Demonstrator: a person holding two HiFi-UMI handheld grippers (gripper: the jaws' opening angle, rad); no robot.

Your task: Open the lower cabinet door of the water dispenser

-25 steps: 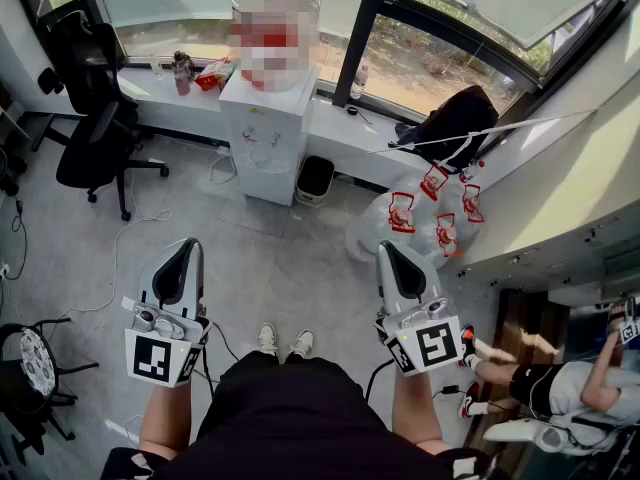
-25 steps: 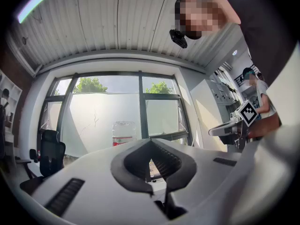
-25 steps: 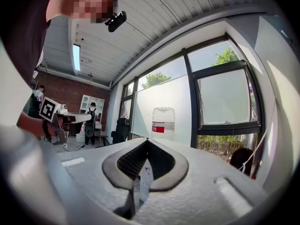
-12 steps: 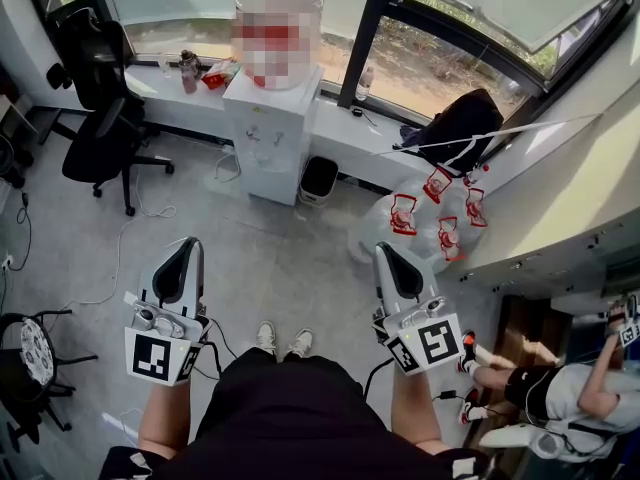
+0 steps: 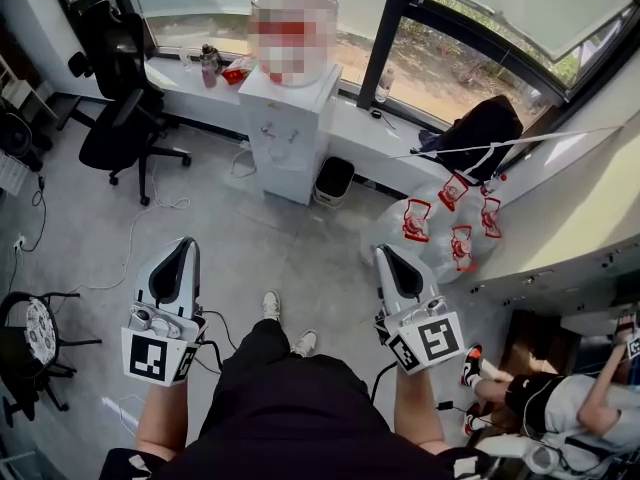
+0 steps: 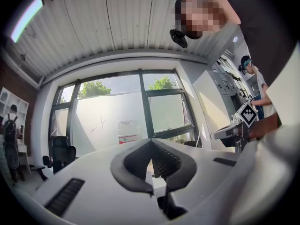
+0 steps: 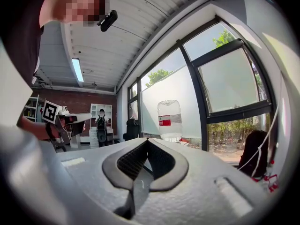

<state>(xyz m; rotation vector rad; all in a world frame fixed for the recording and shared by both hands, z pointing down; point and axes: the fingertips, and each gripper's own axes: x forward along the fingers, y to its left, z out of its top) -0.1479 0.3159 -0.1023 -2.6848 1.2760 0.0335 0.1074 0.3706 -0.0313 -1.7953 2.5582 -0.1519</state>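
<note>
Standing at the window, well apart from the left gripper [image 5: 184, 242] and right gripper [image 5: 386, 249], one water dispenser [image 5: 288, 133] carries one bottle [image 7: 169, 120]; one black bin [image 5: 334, 180] just beside it; both pairs of jaws closed, empty.

Head view: high up, steeply down at the floor. Left gripper [image 5: 184, 246] and right gripper [image 5: 386, 252] sit close at the bottom, water dispenser [image 5: 290, 128] farther off under the window [image 5: 470, 58]. Both gripper views: low, level, along own jaws, facing that window. Both share the dispenser's bottle [image 6: 128, 131] [image 7: 169, 120].
</note>
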